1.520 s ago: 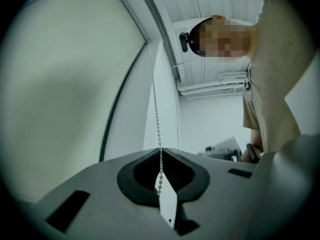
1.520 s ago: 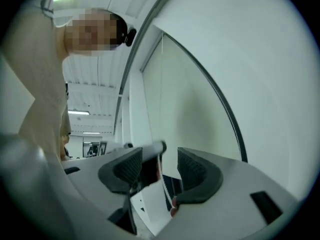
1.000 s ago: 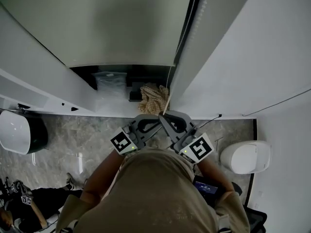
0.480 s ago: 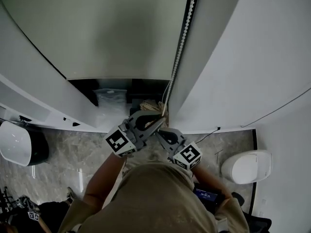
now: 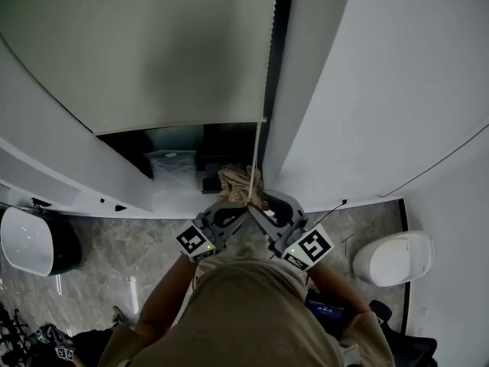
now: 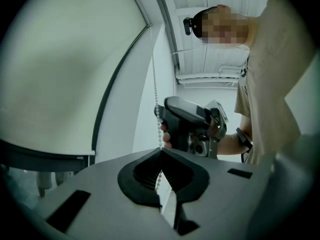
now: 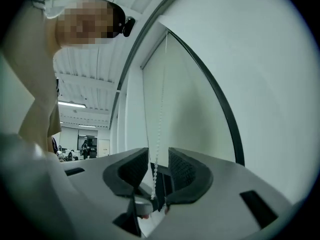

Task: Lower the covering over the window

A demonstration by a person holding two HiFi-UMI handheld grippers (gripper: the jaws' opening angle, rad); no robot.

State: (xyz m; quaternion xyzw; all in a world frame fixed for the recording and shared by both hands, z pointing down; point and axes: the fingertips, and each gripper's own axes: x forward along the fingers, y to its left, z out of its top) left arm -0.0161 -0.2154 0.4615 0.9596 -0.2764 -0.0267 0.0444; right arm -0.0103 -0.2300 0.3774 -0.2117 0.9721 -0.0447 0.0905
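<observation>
Left gripper has just closed, pinching the bead chain; right gripper, jaws just opened, straddles that chain.

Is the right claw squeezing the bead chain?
No: the jaws of the right claw have just been opening and stand apart, with the bead chain hanging loose between them.

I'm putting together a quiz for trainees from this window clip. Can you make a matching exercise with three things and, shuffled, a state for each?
Things:
1. left gripper
2. right gripper
3. blind

States:
A. open, with the bead chain hanging loose between its fingers
B. lowered most of the way, with a dark gap beneath its bottom edge
C. shut on the bead chain

Pairs: 1-C, 2-A, 3-B.

Note: the left fingers have just closed on the chain, and the right fingers have just opened around it.
</observation>
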